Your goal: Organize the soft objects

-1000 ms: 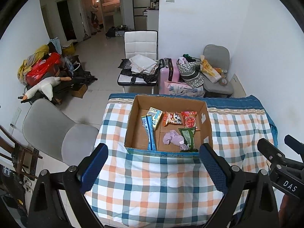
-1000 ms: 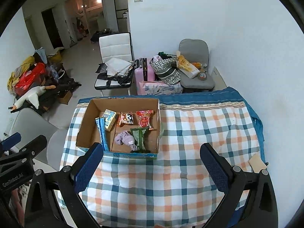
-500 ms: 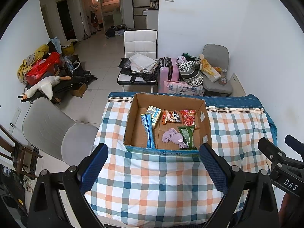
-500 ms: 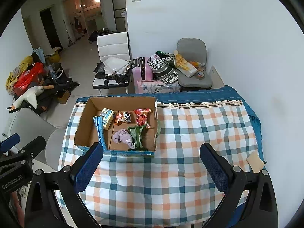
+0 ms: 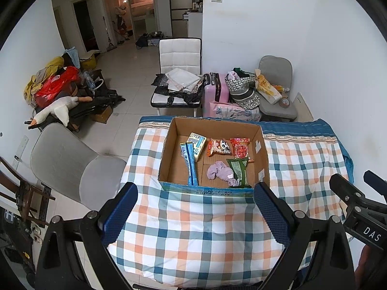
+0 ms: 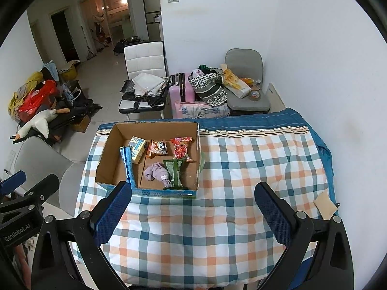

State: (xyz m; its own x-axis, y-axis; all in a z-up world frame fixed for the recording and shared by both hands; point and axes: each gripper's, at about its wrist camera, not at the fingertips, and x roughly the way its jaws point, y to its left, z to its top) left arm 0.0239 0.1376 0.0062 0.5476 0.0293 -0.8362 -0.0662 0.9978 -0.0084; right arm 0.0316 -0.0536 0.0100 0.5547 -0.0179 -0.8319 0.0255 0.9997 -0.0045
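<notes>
"DAS" marks the right tool (image 5: 370, 220); "GenRobot.AI" the left tool (image 6: 19, 207).

One box (image 5: 212, 188), five snack packets (image 5: 219, 146), one purple cloth (image 5: 219, 172)

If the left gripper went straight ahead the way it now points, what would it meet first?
Probably the near wall of the cardboard box, which lies centred between the open fingers of the left gripper. If it passed above that wall, it would reach the purple cloth inside. Depth is uncertain.
</notes>
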